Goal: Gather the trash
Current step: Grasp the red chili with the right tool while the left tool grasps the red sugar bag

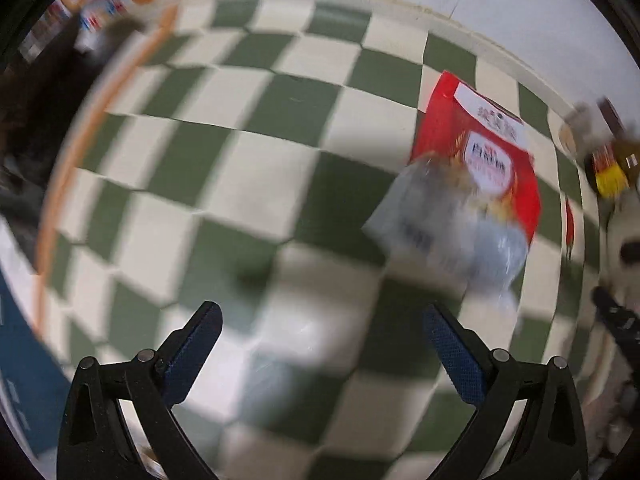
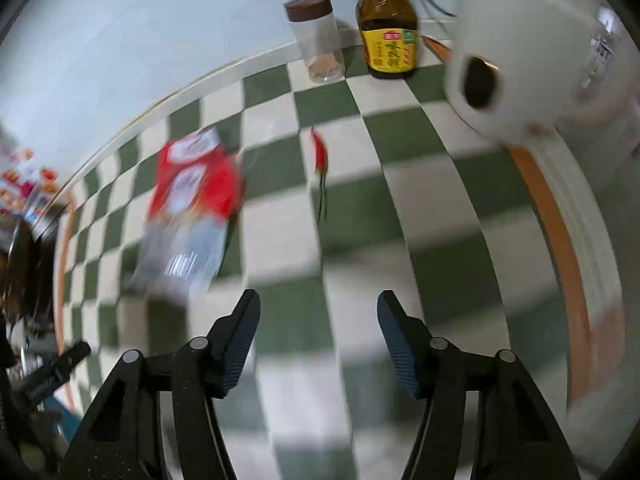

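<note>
Sweeping over the checkered cloth [image 1: 248,168], both grippers, left gripper [image 1: 322,326] and right gripper [image 2: 319,312], are parted and empty; the red snack bag [image 2: 192,196] lies ahead-left, and motion blur risks missing it.

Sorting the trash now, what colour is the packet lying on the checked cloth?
Red with a clear lower part, the packet shows best in the left wrist view.

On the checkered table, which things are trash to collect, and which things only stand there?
Likely trash:
- red and clear snack bag, lying flat
- small red wrapper

Just standing about:
- brown sauce bottle, upright
- clear jar with brown lid
- white appliance
</note>
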`<state>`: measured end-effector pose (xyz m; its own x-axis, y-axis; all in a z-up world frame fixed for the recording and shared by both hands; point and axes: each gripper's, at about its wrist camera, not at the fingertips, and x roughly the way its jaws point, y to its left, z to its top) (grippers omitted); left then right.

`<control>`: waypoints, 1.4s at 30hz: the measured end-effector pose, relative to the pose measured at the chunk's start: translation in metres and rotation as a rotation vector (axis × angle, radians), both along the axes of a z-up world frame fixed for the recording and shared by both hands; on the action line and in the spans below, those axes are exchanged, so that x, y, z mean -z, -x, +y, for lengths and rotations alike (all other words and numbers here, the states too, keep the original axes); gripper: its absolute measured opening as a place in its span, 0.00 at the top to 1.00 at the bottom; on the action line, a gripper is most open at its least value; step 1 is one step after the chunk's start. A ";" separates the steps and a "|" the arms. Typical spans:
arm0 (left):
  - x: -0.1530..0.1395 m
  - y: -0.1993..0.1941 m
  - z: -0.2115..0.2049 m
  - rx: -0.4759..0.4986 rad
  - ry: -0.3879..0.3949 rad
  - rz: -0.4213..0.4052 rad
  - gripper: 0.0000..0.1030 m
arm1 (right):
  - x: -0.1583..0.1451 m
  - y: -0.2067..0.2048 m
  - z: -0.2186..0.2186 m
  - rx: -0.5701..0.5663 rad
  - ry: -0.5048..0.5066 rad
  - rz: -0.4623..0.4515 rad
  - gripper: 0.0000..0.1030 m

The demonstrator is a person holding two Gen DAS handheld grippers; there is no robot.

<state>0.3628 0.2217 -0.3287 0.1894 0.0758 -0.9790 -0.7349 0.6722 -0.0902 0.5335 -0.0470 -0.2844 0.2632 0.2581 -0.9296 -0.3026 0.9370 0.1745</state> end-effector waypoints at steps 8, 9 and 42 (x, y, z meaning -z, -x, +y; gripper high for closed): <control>0.028 -0.061 -0.002 -0.072 -0.012 0.027 0.34 | 0.055 -0.084 0.051 -0.068 0.060 -0.014 0.73; 0.024 -0.066 -0.008 -0.059 -0.055 0.036 0.51 | 0.057 -0.086 0.055 -0.085 0.073 -0.014 0.84; 0.020 0.013 0.001 -0.207 0.214 -0.310 0.56 | 0.068 -0.027 0.144 -0.427 -0.077 0.092 0.90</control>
<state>0.3496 0.2228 -0.3485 0.4792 -0.0557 -0.8759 -0.7684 0.4556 -0.4493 0.5606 0.0973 -0.3527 0.0346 0.3949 -0.9181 -0.6396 0.7146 0.2833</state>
